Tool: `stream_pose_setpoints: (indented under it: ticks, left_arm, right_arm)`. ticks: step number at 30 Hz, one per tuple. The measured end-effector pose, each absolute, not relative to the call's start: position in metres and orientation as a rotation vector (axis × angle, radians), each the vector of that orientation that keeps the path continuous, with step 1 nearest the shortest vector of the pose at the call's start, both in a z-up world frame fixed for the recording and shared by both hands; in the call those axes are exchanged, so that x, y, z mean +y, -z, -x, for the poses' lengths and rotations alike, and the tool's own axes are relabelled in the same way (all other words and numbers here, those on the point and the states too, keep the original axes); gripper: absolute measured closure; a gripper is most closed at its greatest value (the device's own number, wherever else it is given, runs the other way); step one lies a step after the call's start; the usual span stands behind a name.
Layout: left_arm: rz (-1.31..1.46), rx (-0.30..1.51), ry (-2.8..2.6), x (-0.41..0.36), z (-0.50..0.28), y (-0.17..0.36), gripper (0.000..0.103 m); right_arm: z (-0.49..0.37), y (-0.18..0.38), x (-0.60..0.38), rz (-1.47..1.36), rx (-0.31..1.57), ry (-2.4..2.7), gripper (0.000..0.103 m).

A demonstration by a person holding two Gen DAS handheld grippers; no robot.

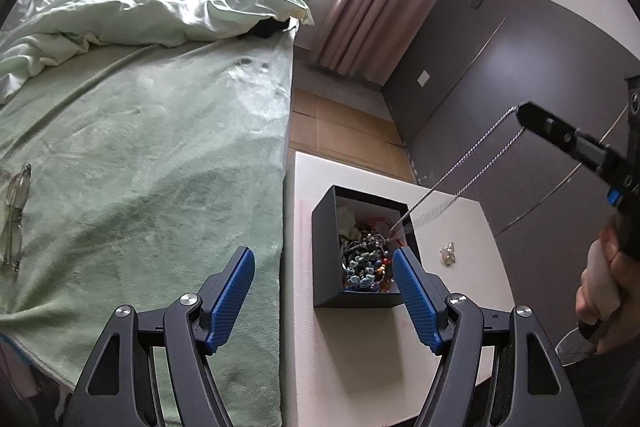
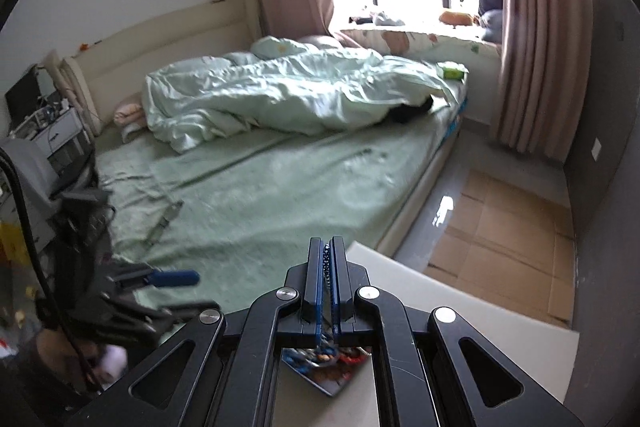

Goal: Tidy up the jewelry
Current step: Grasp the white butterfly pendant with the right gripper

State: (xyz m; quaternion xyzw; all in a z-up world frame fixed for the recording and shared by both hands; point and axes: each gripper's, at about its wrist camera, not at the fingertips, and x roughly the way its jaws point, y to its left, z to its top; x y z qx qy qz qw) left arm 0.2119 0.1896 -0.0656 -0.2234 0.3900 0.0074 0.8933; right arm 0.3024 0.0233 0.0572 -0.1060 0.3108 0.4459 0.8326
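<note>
A black open box (image 1: 326, 247) full of tangled beaded jewelry (image 1: 366, 261) stands on a white table (image 1: 360, 355) beside the bed. My right gripper (image 1: 520, 115) is shut on a silver chain necklace (image 1: 460, 171) and holds it high above the box; the chain's lower end hangs into the box. In the right wrist view the chain (image 2: 327, 263) shows pinched between the closed fingers of the right gripper (image 2: 327, 247), with the box (image 2: 320, 363) below. My left gripper (image 1: 324, 263) is open and empty, low in front of the box. A small pearl piece (image 1: 448, 253) lies on the table right of the box.
A bed with a green blanket (image 1: 160, 147) lies left of the table. Glasses (image 1: 14, 215) rest on the blanket at the far left. A rumpled duvet (image 1: 160, 11) is farther back. Cardboard (image 1: 340, 127) covers the floor behind the table, by dark wardrobe doors (image 1: 500, 67).
</note>
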Motion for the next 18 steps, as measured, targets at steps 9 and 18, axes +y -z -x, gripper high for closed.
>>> stream_pose_setpoints:
  ticks: [9, 18]
  left_arm:
    - [0.444, 0.805, 0.006, 0.181, -0.216, 0.059, 0.03]
    - [0.419, 0.824, 0.037, 0.161, -0.233, 0.063, 0.03]
  right_arm:
    - [-0.31, -0.047, 0.025, 0.242, 0.721, -0.859, 0.051]
    - [-0.338, -0.013, -0.039, 0.174, 0.802, -0.766, 0.05]
